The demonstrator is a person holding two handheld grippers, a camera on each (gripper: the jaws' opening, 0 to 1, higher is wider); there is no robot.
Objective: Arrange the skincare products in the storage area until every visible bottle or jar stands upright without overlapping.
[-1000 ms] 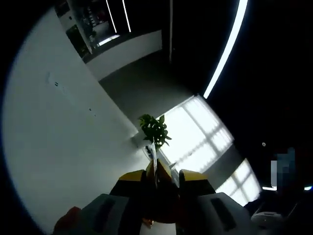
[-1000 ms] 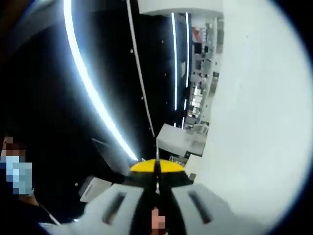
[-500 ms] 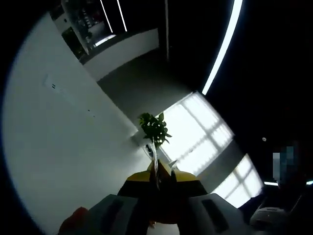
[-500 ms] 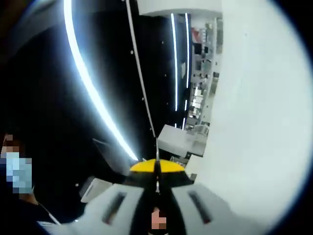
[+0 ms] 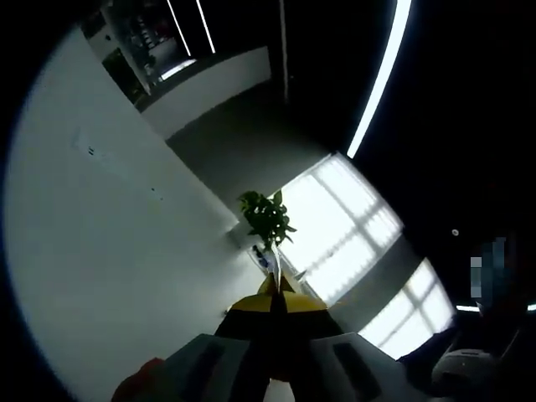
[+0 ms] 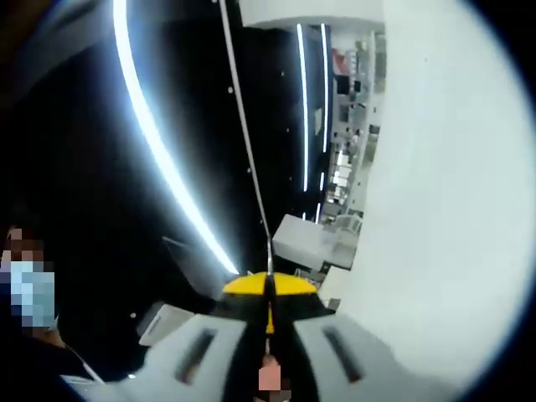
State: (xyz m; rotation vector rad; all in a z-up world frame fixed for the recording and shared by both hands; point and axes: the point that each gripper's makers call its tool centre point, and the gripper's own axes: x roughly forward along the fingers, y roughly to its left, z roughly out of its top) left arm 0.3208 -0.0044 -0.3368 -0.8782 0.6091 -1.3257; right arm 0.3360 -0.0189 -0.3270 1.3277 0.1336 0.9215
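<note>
Fingers pressing together on both tools: the left gripper is showing its yellow tips meeting, nothing between; the right gripper likewise. Left gripper view is facing a potted plant beside bright windows. Right gripper view is facing ceiling light strips and distant shelving. Skincare products' whereabouts: cannot tell.

Both cams are tilted way up and rolled. Left gripper view looks along its tongs at a far-off potted plant, white wall to their left. Right gripper view faces dark ceiling light strips, white wall to the right of its tongs.
</note>
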